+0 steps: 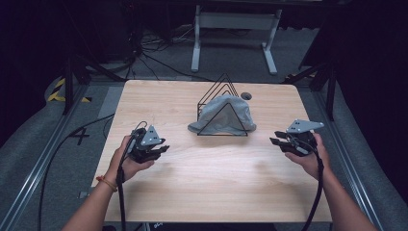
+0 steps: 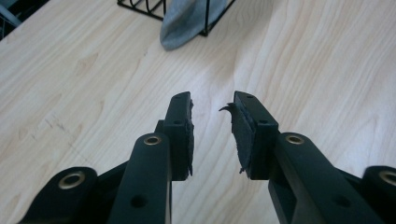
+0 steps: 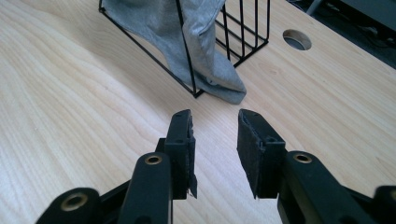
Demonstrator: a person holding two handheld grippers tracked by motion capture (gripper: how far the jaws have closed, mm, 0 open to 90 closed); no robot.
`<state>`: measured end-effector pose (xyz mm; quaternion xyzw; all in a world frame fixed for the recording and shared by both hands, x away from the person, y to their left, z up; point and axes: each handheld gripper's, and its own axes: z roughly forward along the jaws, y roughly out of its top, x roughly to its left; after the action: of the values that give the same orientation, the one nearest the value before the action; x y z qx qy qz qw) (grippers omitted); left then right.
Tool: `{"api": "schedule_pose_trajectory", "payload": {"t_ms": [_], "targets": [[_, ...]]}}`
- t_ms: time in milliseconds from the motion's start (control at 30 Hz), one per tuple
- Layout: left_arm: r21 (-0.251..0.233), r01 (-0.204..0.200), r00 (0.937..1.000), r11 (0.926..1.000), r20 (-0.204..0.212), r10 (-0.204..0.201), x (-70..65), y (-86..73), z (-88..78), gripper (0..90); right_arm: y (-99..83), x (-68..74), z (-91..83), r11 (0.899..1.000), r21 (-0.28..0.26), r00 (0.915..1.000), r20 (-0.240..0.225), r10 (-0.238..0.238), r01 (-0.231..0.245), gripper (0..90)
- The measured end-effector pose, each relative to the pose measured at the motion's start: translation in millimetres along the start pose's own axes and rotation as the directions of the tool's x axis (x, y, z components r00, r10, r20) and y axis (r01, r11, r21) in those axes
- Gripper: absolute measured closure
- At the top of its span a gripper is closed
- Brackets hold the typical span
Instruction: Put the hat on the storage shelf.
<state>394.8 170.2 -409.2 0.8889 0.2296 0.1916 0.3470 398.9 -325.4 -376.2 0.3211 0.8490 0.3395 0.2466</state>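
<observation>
A black wire rack (image 1: 223,91) of triangular dividers stands at the table's back middle, and a grey cloth (image 1: 222,113) is draped inside it, spilling out at both sides. In the left gripper view, a corner of the cloth (image 2: 180,23) and the rack (image 2: 140,7) sit at the top. The right gripper view has the cloth (image 3: 205,51) hanging through the rack (image 3: 243,32) just ahead. My left gripper (image 1: 161,149) is open over the table's left, empty (image 2: 212,109). On the right side my right gripper (image 1: 275,138) is open and empty (image 3: 215,126), pointing toward the rack.
The light wooden table (image 1: 211,187) has a round cable hole (image 1: 246,96) behind the rack's right side, seen also as the hole (image 3: 297,39) in the right gripper view. Cables and a white desk frame (image 1: 235,29) lie on the floor beyond.
</observation>
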Motion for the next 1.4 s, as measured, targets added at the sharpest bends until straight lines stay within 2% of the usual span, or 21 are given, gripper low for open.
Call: {"api": "schedule_pose_trajectory", "payload": {"t_ms": [167,233,333,533,600,733,800,867,933,967,1033,1067,1133,1167,1200,1267,1333,1400], "targets": [[0.028,-0.003,0.9999,0.9996,-0.013,0.004,-5.8,-12.0,-2.6,63.9,-7.9,3.0,-2.9,1.000,0.026,0.9998,0.014,-0.011,0.011,62.5],[0.038,0.003,0.9999,0.9993,-0.011,-0.003,-7.9,-17.3,-3.0,62.8,-11.7,3.4,-4.2,0.999,0.035,0.9998,0.017,-0.009,0.008,60.6],[0.068,-0.001,0.9996,0.9977,-0.029,0.003,-11.0,-26.4,-2.0,59.1,-17.4,4.3,-7.1,0.999,0.041,0.9998,0.018,0.000,-0.001,57.4],[0.134,0.002,0.9974,0.9909,-0.071,0.008,-15.2,-38.1,1.5,44.3,-28.6,7.7,-10.6,0.997,0.069,0.9989,0.039,-0.027,0.024,49.4],[0.123,0.026,0.9984,0.9921,-0.053,-0.020,-14.3,-42.2,-1.4,37.2,-34.3,9.0,-12.5,0.998,0.066,0.9993,0.034,-0.012,0.010,47.3],[0.105,0.052,0.9980,0.9931,-0.041,-0.048,-14.8,-51.6,-5.6,28.5,-49.3,8.3,-14.5,0.998,0.053,0.9995,0.025,0.022,-0.023,39.3],[0.104,0.060,0.9975,0.9927,-0.044,-0.056,-15.7,-56.1,-6.7,26.5,-57.7,7.8,-15.8,0.998,0.054,0.9993,0.021,0.031,-0.032,35.6],[0.098,0.068,0.9974,0.9929,-0.029,-0.065,-16.5,-62.6,-8.7,25.0,-65.6,7.6,-17.3,0.998,0.051,0.9991,0.023,0.034,-0.035,35.3],[0.086,0.076,0.9970,0.9934,-0.020,-0.075,-17.6,-70.4,-10.9,23.8,-80.8,7.4,-20.2,0.997,0.054,0.9984,0.016,0.055,-0.056,34.1],[0.086,0.076,0.9970,0.9934,-0.020,-0.075,-17.6,-70.4,-10.9,23.4,-80.8,7.4,-20.2,0.997,0.054,0.9984,0.016,0.055,-0.056,34.1],[0.079,0.093,0.9956,0.9925,-0.004,-0.093,-18.0,-76.1,-12.4,22.5,-97.1,8.2,-22.4,0.995,0.063,0.9972,0.012,0.074,-0.074,33.6],[0.070,0.101,0.9947,0.9924,0.011,-0.102,-17.8,-80.6,-13.1,22.2,-102.6,8.5,-23.5,0.994,0.059,0.9960,0.009,0.089,-0.089,33.4],[0.086,0.118,0.9922,0.9893,0.032,-0.121,-18.3,-86.3,-12.6,20.8,-110.8,8.7,-24.6,0.992,0.053,0.9935,0.009,0.114,-0.114,31.6],[0.084,0.108,0.9934,0.9906,0.030,-0.111,-18.4,-88.8,-11.9,20.0,-117.6,9.3,-25.4,0.990,0.050,0.9913,0.012,0.131,-0.131,31.3],[0.081,0.118,0.9919,0.9896,0.037,-0.122,-19.9,-91.2,-11.4,20.1,-122.9,9.5,-26.1,0.988,0.048,0.9889,0.013,0.148,-0.149,31.1],[0.084,0.114,0.9920,0.9899,0.045,-0.118,-20.5,-94.1,-10.5,20.1,-127.7,9.6,-26.9,0.985,0.052,0.9859,0.010,0.167,-0.167,30.0],[0.062,0.130,0.9896,0.9895,0.053,-0.134,-21.0,-97.1,-10.1,18.2,-137.7,10.3,-28.0,0.979,0.061,0.9811,0.023,0.192,-0.193,26.8],[0.049,0.165,0.9812,0.9851,0.093,-0.169,-19.7,-101.1,-9.0,18.6,-144.3,10.0,-29.7,0.973,0.036,0.9734,0.011,0.229,-0.229,26.2]]}}
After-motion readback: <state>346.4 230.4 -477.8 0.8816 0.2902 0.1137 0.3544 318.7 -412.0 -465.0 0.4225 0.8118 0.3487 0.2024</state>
